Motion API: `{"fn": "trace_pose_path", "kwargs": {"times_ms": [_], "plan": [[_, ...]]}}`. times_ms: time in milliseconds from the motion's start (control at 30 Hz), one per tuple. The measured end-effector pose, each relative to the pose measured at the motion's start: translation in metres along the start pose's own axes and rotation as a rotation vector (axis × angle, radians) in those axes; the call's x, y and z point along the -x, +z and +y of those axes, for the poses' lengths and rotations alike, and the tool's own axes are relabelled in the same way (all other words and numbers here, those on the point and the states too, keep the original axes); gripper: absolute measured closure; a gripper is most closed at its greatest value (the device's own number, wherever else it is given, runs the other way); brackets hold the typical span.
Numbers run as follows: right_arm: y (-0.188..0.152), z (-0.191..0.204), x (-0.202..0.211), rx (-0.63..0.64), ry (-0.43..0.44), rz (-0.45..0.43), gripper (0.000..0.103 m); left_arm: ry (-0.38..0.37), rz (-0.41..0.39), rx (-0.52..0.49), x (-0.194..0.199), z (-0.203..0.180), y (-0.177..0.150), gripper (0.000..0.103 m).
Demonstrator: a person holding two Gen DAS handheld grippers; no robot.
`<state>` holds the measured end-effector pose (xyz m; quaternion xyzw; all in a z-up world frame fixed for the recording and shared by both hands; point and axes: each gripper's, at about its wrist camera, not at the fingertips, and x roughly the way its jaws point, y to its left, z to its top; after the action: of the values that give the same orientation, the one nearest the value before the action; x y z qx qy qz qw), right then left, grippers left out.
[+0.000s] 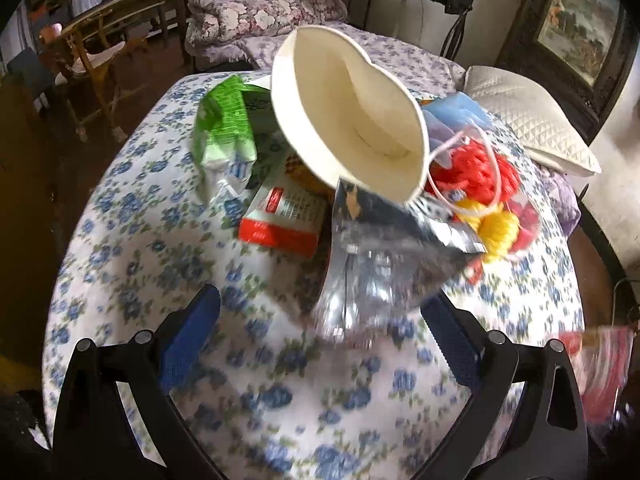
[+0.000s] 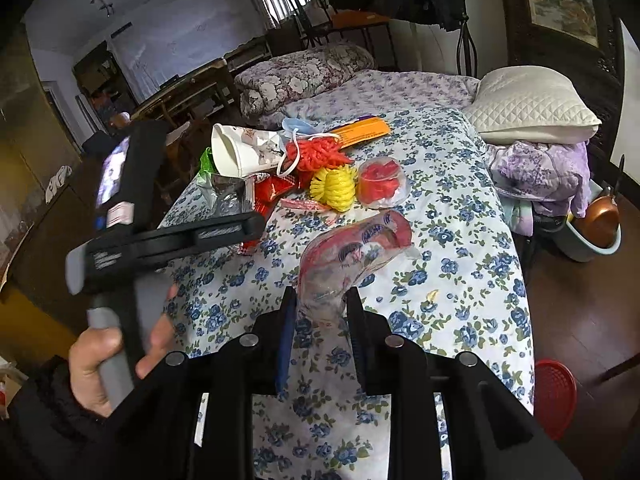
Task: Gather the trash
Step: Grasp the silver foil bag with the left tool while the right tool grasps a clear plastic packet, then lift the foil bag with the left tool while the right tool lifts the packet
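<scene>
A pile of trash lies on the floral bedspread (image 1: 120, 264): a white paper cup (image 1: 348, 116) on its side, a green wrapper (image 1: 226, 128), a red and white box (image 1: 286, 216), a silver foil wrapper (image 1: 372, 256), red and yellow netting (image 1: 486, 196). My left gripper (image 1: 320, 316) is open, its jaws wide on either side of the foil wrapper's near end, not touching it. My right gripper (image 2: 320, 300) is shut on a red and clear plastic bag (image 2: 352, 256), held above the bedspread (image 2: 460, 240). The cup (image 2: 236, 156) and netting (image 2: 334, 188) also show in the right wrist view.
A white pillow (image 2: 532, 104) and purple clothes (image 2: 540, 172) lie at the bed's right. A folded floral quilt (image 1: 260, 12) lies at the far end. Wooden chairs (image 1: 104, 52) stand left of the bed. A red basket (image 2: 554, 396) and a copper pan (image 2: 600, 220) are on the floor at right.
</scene>
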<state>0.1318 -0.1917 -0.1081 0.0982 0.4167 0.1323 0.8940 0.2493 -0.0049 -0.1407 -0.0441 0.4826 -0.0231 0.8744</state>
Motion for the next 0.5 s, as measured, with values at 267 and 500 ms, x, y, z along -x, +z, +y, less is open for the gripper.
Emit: {"fn": "trace_pose_path", "kwargs": {"times_ms": [267,500], "plan": [[0.000,-0.008,-0.022,-0.020,0.007,0.025,0.079,-0.059,-0.009,0.012,0.002,0.010,0.000,0.076],[-0.004,-0.007,-0.018,-0.025,0.037,0.009,0.084,-0.113,-0.092,0.005,0.053,0.022,-0.027,0.085]]}}
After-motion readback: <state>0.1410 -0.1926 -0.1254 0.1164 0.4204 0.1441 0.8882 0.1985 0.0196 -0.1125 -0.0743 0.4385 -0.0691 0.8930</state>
